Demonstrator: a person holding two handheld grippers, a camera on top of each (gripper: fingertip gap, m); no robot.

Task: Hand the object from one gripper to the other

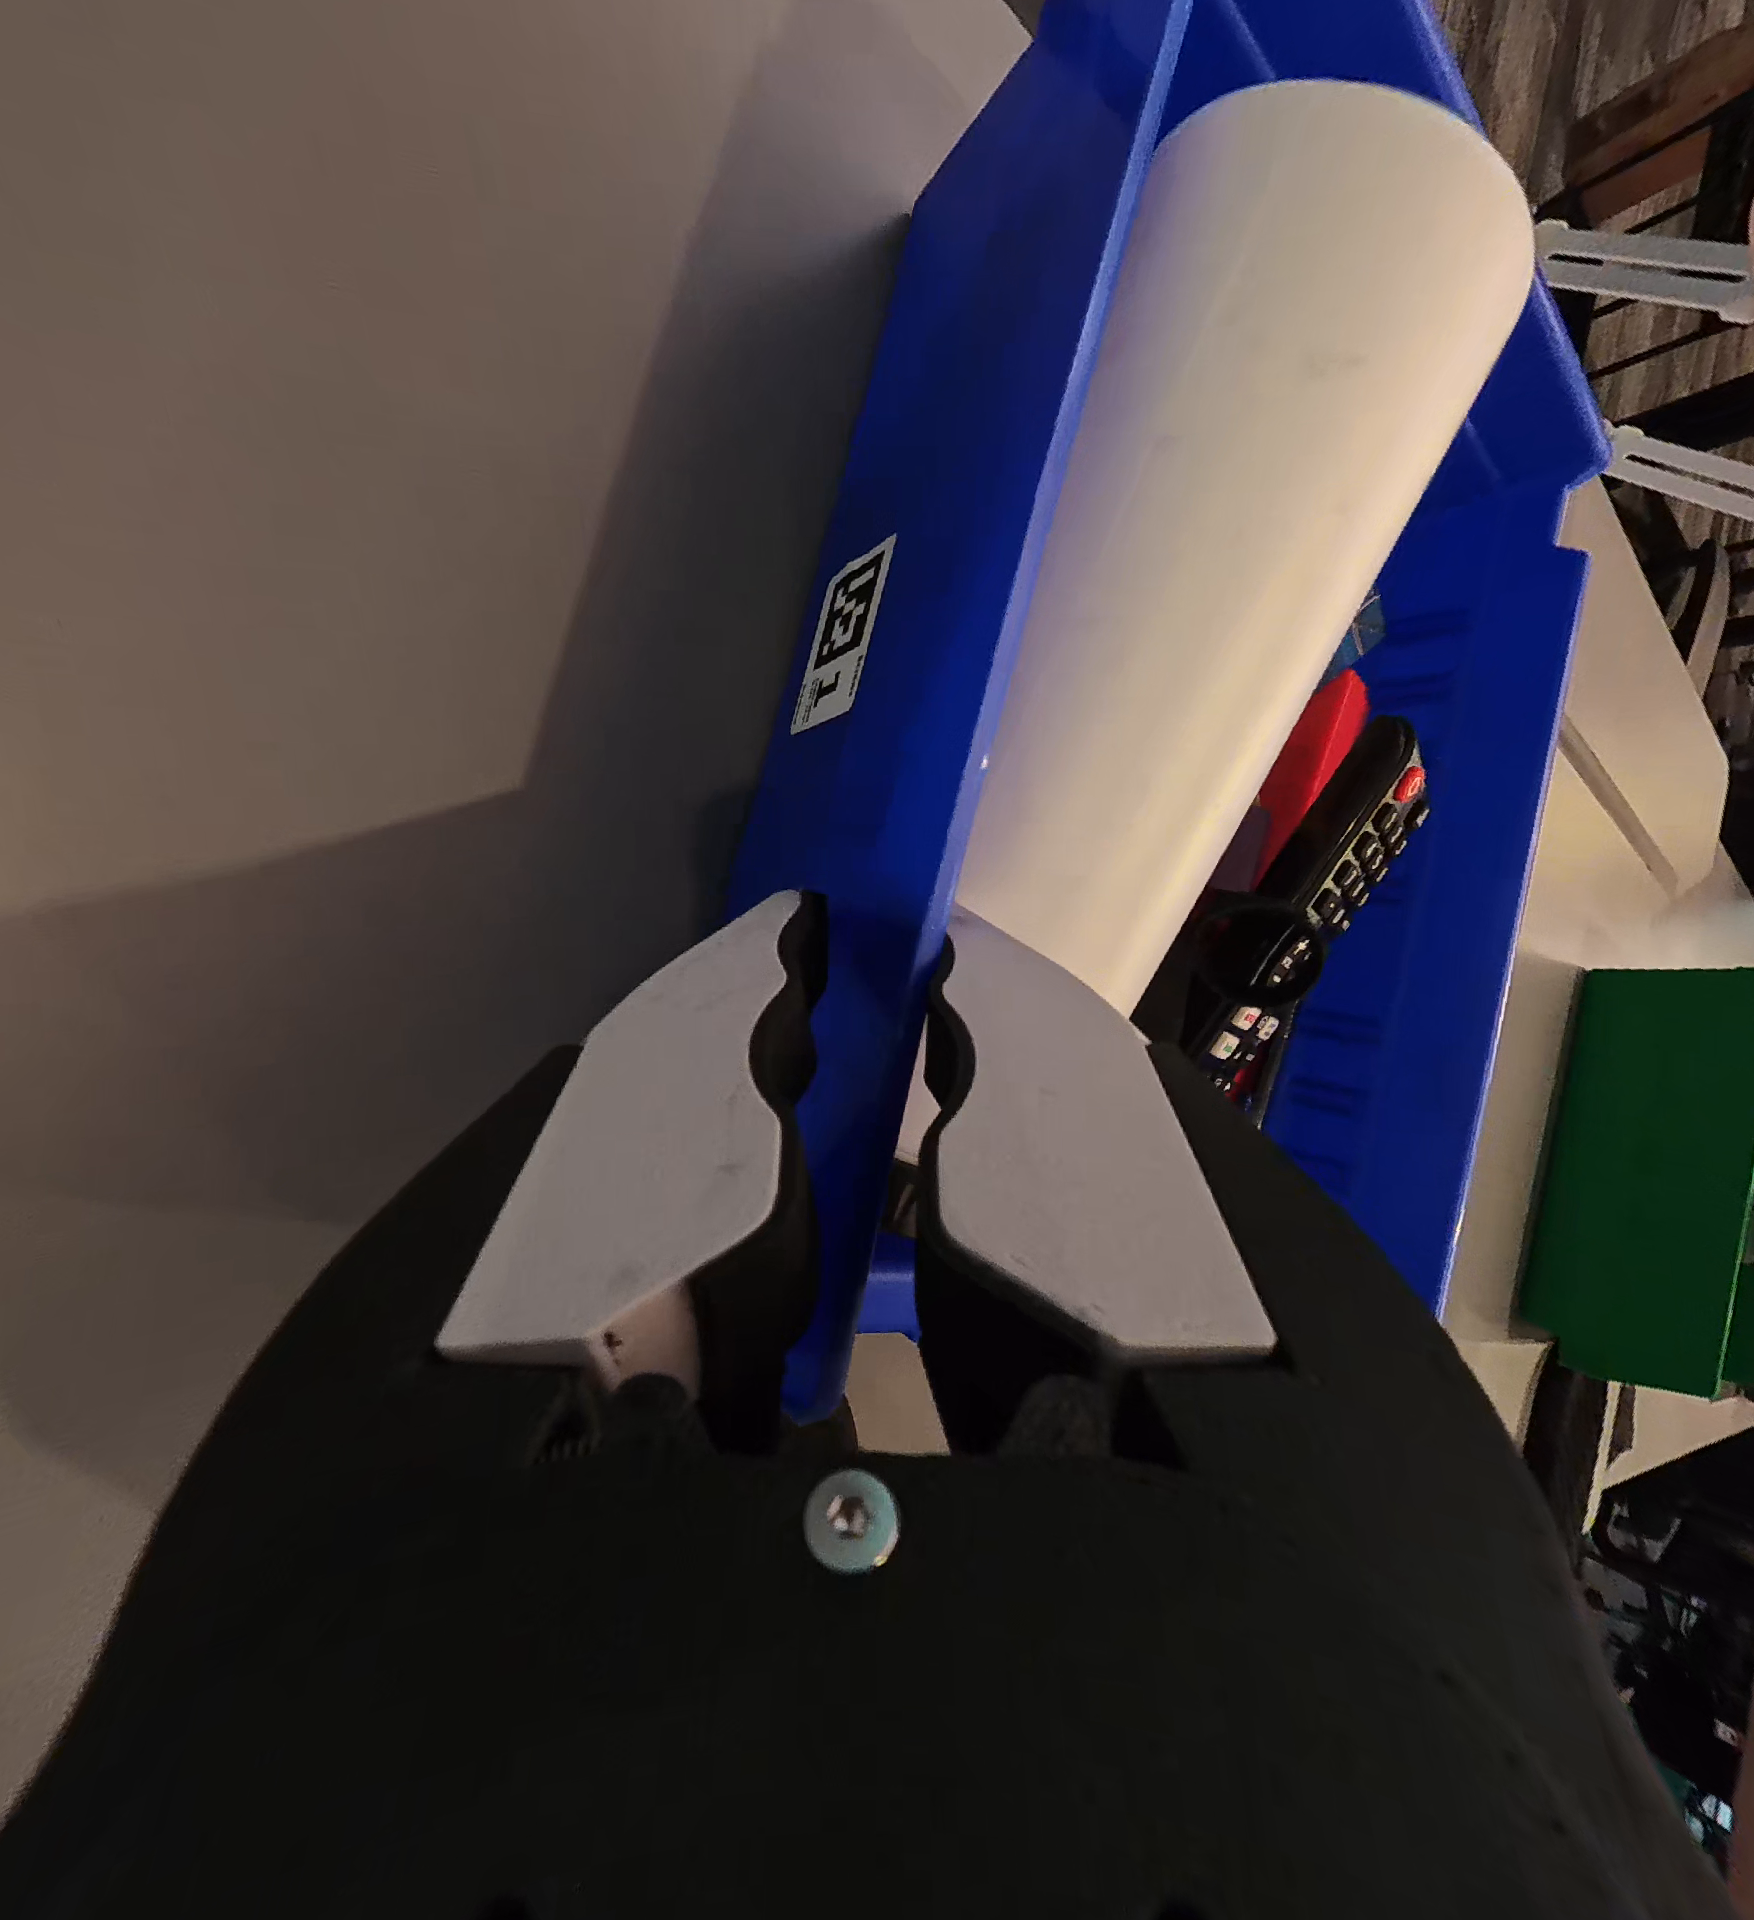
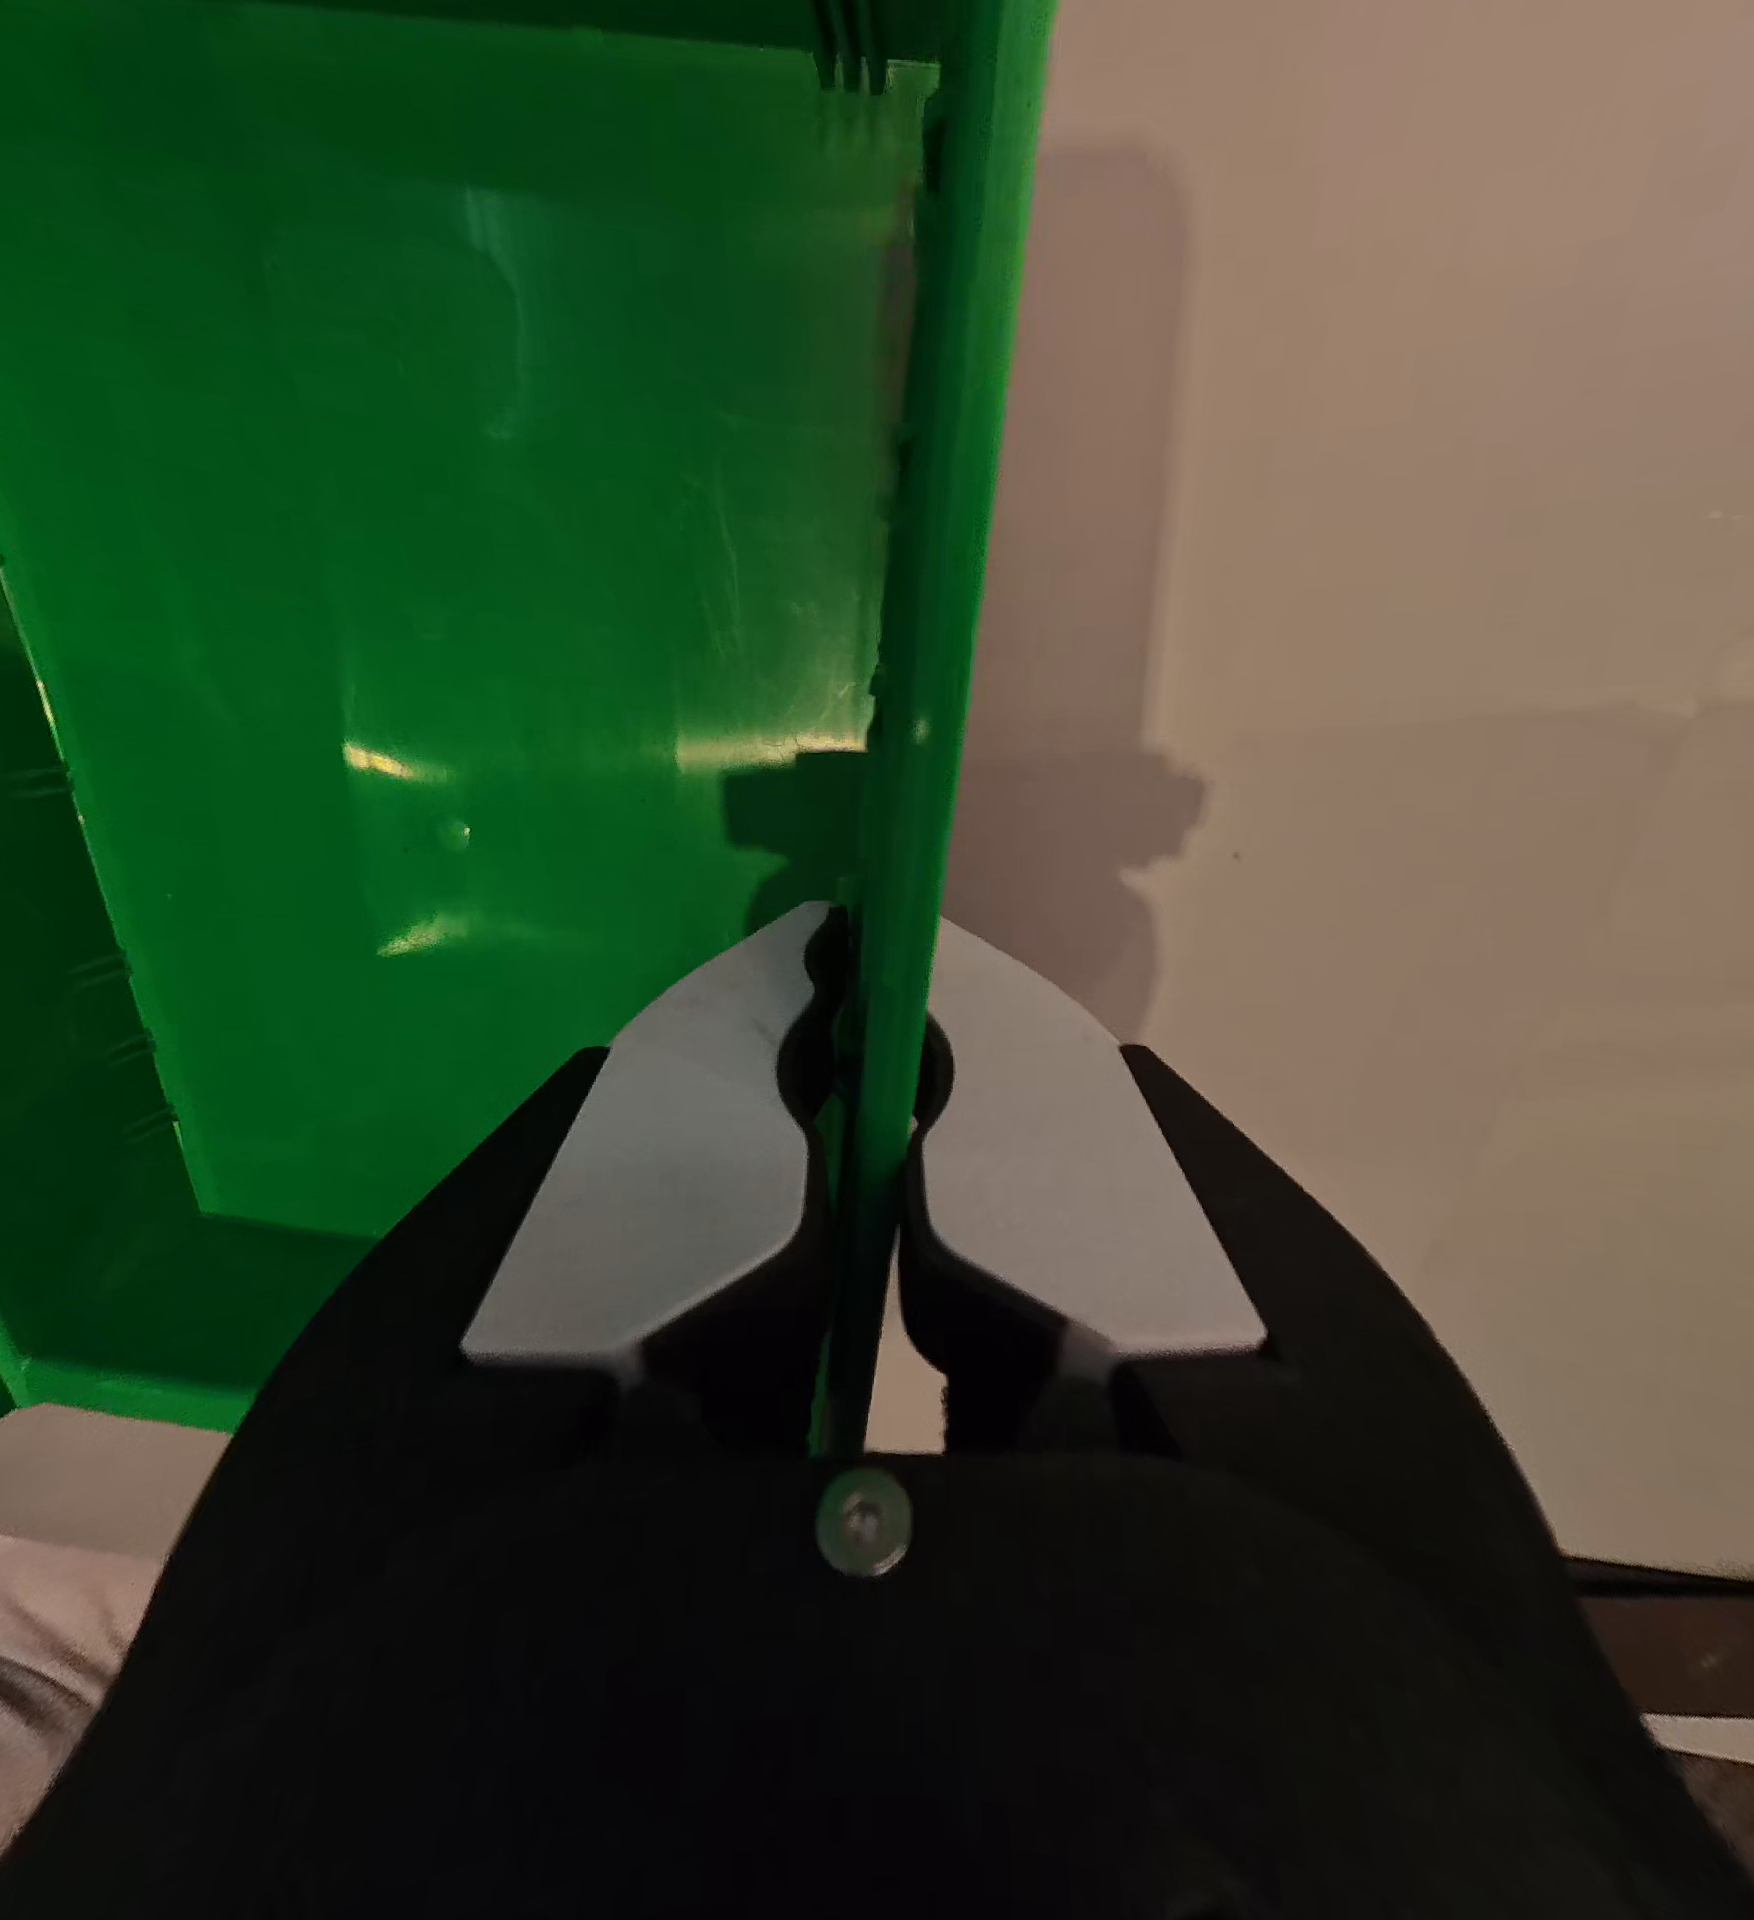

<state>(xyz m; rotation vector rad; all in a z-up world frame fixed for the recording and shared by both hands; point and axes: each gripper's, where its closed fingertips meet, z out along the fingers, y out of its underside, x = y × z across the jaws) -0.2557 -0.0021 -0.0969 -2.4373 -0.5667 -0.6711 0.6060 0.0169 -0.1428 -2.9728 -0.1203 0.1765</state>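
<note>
On my left feed I see a blue bin [image 1: 956, 520] with a black-and-white sticker [image 1: 842, 634] on its outer wall, standing on the white surface [image 1: 229, 416]. A green bin [image 1: 1662, 1174] sits farther right. Plank flooring [image 1: 1579, 62] lies beyond.

A bright blue bin [image 1: 966, 644] carries a black-and-white patterned sticker [image 1: 842, 636] and holds a white cylinder [image 1: 1226, 540], a black remote [image 1: 1340, 862] and something red [image 1: 1320, 748], perhaps plastic. The other bin [image 2: 416, 582] is glossy green; the tabletop [image 1: 281, 416] is off-white.
</note>
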